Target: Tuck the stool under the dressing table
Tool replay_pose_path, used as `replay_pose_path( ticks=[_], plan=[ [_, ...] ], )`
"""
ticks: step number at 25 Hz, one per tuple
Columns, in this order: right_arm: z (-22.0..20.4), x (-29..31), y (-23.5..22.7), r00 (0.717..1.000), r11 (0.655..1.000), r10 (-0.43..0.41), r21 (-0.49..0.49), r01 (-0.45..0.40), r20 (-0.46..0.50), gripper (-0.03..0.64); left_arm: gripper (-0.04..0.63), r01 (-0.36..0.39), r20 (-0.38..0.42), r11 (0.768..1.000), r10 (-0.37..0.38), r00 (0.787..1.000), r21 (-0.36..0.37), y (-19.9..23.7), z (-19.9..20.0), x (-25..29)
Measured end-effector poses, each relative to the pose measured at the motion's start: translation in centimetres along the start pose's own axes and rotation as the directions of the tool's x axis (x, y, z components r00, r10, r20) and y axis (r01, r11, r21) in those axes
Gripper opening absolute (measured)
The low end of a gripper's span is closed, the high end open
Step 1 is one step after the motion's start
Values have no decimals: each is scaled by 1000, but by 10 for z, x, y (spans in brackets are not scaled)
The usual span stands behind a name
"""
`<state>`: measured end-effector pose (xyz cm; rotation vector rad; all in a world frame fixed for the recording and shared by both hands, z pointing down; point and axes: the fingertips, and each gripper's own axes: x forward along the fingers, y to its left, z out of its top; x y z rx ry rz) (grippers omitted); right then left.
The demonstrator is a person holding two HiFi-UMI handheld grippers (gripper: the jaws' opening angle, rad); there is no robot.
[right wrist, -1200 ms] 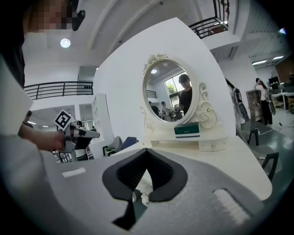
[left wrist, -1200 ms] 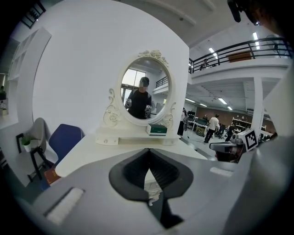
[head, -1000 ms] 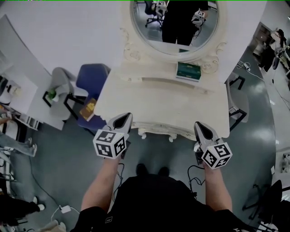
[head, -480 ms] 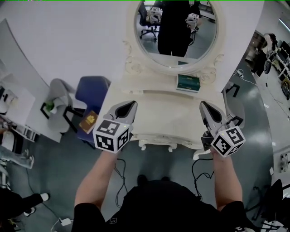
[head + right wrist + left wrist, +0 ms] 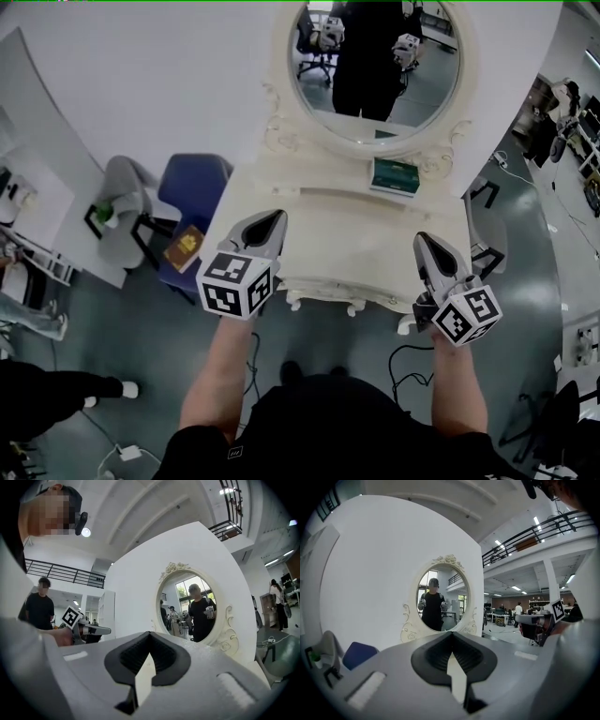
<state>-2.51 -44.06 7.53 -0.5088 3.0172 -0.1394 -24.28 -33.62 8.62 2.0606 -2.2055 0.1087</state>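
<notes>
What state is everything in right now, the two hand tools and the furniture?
Left gripper: shut, empty, at the table's front left.
Right gripper: shut, empty, at its front right edge.
Dressing table: upright against the wall.
Green box: flat on the tabletop, below the mirror.
Mirror: upright, reflecting the person.
Blue chair: standing left of the table.

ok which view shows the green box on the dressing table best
The head view: the green box lies in plain sight below the mirror. Both gripper views show the mirror but not the box.

no readable text; green box (image 5: 395, 175) print illegible
</notes>
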Motion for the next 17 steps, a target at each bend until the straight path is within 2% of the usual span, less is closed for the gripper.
replay_pose_path(
  ticks=[11, 17],
  plan=[
    [-14, 8, -4, 999, 999, 22, 28, -21, -23, 2, 17, -25, -28, 999, 25, 999, -26, 6, -15, 4],
    [-18, 11, -4, 999, 999, 38, 36, -37, -22, 2, 17, -36, -40, 999, 35, 999, -14, 7, -20, 5]
  ],
)
